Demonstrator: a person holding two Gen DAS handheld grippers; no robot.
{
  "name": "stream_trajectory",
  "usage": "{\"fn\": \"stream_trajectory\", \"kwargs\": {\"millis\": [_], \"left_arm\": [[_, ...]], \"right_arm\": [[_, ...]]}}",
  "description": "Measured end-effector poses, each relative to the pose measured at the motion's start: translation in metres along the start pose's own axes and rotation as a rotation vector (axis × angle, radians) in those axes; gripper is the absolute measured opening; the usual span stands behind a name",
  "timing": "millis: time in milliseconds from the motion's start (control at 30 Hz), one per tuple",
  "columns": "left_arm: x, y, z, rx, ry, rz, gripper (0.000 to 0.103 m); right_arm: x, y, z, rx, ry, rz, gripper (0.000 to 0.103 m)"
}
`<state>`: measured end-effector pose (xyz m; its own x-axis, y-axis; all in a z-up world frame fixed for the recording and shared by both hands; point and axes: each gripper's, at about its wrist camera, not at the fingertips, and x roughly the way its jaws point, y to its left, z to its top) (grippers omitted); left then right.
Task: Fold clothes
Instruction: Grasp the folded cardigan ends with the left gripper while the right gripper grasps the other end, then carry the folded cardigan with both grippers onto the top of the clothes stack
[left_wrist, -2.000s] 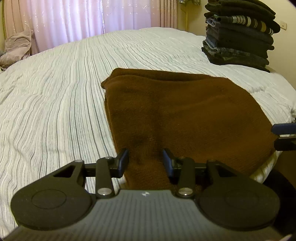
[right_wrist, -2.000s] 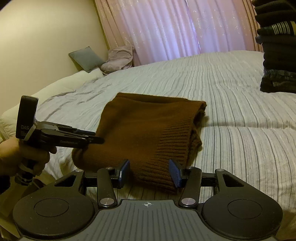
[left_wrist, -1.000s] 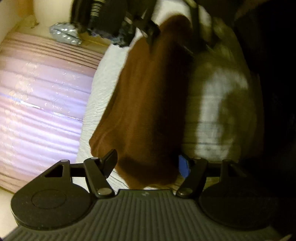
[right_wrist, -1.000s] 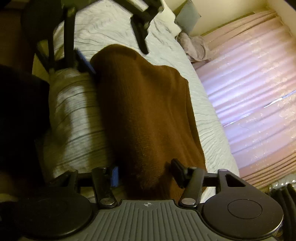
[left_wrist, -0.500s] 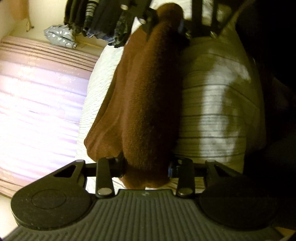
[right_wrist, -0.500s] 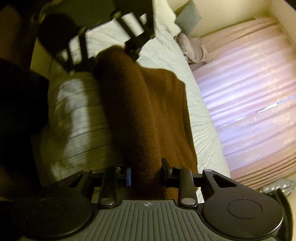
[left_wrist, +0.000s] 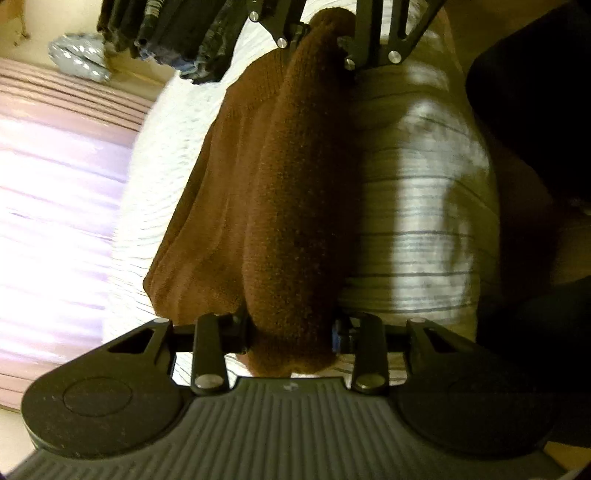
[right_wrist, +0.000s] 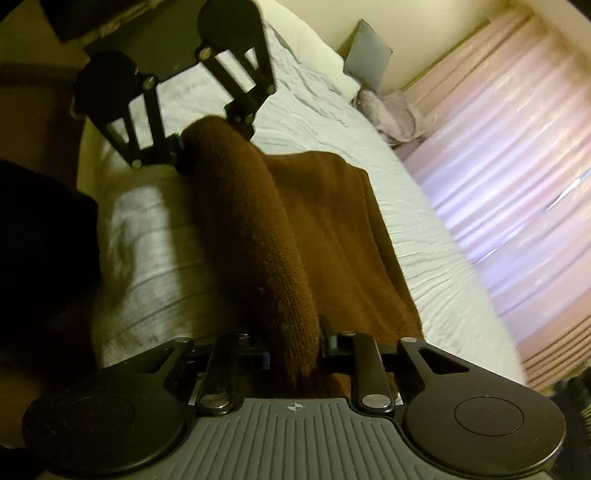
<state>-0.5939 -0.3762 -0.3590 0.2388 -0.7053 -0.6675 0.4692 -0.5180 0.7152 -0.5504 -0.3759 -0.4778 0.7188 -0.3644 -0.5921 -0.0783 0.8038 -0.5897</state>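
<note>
A brown knit sweater (left_wrist: 295, 206) lies folded on the striped bed (left_wrist: 421, 236) near its edge. My left gripper (left_wrist: 290, 332) is shut on one end of the sweater's near edge. My right gripper (right_wrist: 293, 349) is shut on the other end of the sweater (right_wrist: 258, 236). The edge between them is bunched into a thick raised roll, and the rest of the sweater still lies on the bed. Each gripper shows in the other's view: the right one in the left wrist view (left_wrist: 317, 33), the left one in the right wrist view (right_wrist: 207, 122). Both views are rolled sideways.
A stack of dark folded clothes (left_wrist: 173, 33) sits on the bed beyond the sweater. Pink curtains (right_wrist: 517, 155) line the far wall. A grey pillow (right_wrist: 367, 55) and a pale crumpled cloth (right_wrist: 395, 114) lie at the bed's head. The bed edge (right_wrist: 122, 251) drops off beside the sweater.
Both grippers went from open at the sweater's near edge to shut on its two ends. They rolled sideways, and the gripped edge has lifted into a roll.
</note>
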Motion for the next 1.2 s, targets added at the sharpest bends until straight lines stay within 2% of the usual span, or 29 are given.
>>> {"fn": "stream_trajectory", "kwargs": {"millis": [133,333,533,633,700,833,1000,1100,1200], "left_arm": [[-0.018,0.041,0.013,-0.040,0.024,-0.085,0.031],[-0.067,0.146,0.043,-0.103,0.006,-0.182,0.031],[-0.104,0.231,0.068,-0.048,-0.107,-0.213,0.031],[-0.111,0.268,0.080,0.003,-0.198,-0.195,0.031],[-0.113,0.300,0.097,0.052,-0.273,-0.158,0.031],[-0.108,0.369,0.154,0.138,-0.402,-0.044,0.031],[-0.101,0.459,0.258,0.176,-0.547,0.124,0.031],[-0.082,0.503,0.336,0.163,-0.604,0.203,0.031],[-0.058,0.542,0.414,0.131,-0.619,0.248,0.031]], "right_arm": [[-0.013,-0.030,0.034,0.064,0.070,0.089,0.019],[-0.075,-0.105,0.082,0.072,0.150,0.147,0.018],[-0.132,-0.178,0.134,0.095,0.237,0.137,0.018],[-0.159,-0.206,0.154,0.132,0.277,0.067,0.018],[-0.175,-0.226,0.165,0.155,0.298,0.001,0.018],[-0.210,-0.280,0.174,0.183,0.313,-0.176,0.018],[-0.252,-0.376,0.160,0.195,0.298,-0.409,0.018],[-0.279,-0.448,0.133,0.182,0.275,-0.534,0.018],[-0.299,-0.524,0.095,0.131,0.258,-0.605,0.018]]}}
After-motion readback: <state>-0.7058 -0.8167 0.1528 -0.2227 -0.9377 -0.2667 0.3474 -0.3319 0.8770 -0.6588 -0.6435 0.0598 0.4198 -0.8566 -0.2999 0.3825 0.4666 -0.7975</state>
